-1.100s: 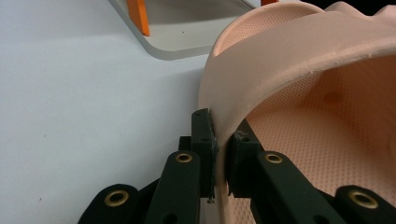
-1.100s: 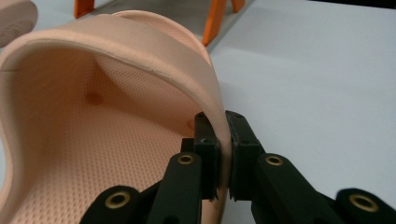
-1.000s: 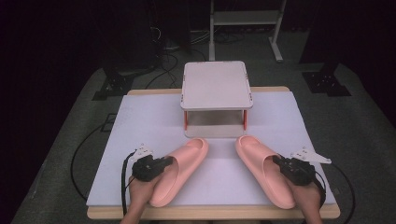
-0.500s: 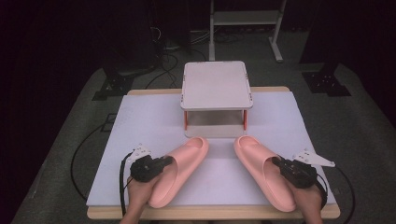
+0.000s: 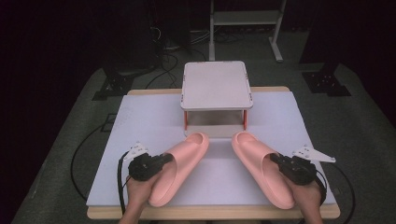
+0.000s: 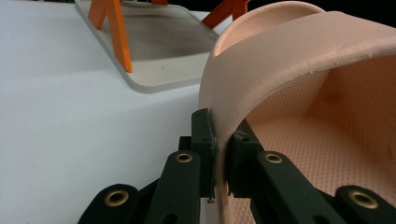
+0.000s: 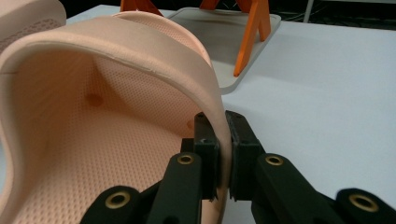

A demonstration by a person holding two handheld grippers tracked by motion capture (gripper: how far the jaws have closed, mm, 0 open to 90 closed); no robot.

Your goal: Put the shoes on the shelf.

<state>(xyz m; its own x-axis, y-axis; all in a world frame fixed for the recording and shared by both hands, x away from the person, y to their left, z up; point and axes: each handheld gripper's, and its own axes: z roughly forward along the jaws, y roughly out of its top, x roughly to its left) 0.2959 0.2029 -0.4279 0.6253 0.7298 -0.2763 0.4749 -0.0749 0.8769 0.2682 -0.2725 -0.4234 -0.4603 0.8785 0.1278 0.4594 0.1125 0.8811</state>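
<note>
Gripper views: left gripper [image 6: 219,161], right gripper [image 7: 223,154] pinch slipper straps [image 6: 280,51].

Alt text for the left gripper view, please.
The left gripper has its two black jaws shut on the side wall of a pink slipper, which lies on a white table. Behind it stands a small beige shelf with orange legs.

High view: white table cover [image 5: 140,121] evenly lit from above, room beyond nearly black. Picture soft, slightly grainy. Faint shadow under small white two-tier rack with orange legs [image 5: 215,86]. Gripper views: near black jaws sharp, far rack base mildly blurred. White cover bright, close to glare. Pink foam slipper strap [image 6: 280,65] casts soft inner shade.
</note>
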